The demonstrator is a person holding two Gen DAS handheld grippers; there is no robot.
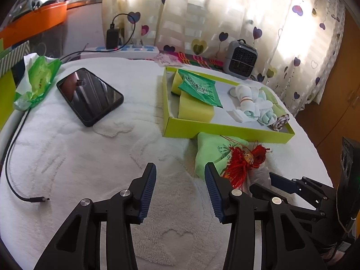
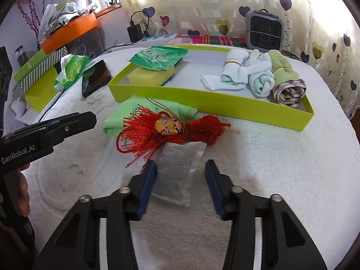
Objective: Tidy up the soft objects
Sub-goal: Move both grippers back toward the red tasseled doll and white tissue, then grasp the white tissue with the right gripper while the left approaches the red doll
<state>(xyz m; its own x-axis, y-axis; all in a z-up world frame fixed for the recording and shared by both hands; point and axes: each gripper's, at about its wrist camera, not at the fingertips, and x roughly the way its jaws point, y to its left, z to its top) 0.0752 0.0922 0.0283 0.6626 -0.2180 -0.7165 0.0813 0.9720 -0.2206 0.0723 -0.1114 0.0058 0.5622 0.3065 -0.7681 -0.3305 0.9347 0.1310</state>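
Fingers [image 2: 150,177] bracket a pouch [image 2: 177,175]; "GenRobot.AI" alongside.

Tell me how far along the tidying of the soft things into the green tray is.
Partly done. The green tray already holds a sponge, a tea packet and three rolled cloths. The right gripper is open around a white sachet, not yet gripping it. The left gripper is open and empty. The sachet, the red tassel and the green cloth still lie outside the tray.

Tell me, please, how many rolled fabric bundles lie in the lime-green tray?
3, side by side at the tray's right end: white sock roll, white-and-mint roll, green patterned roll.
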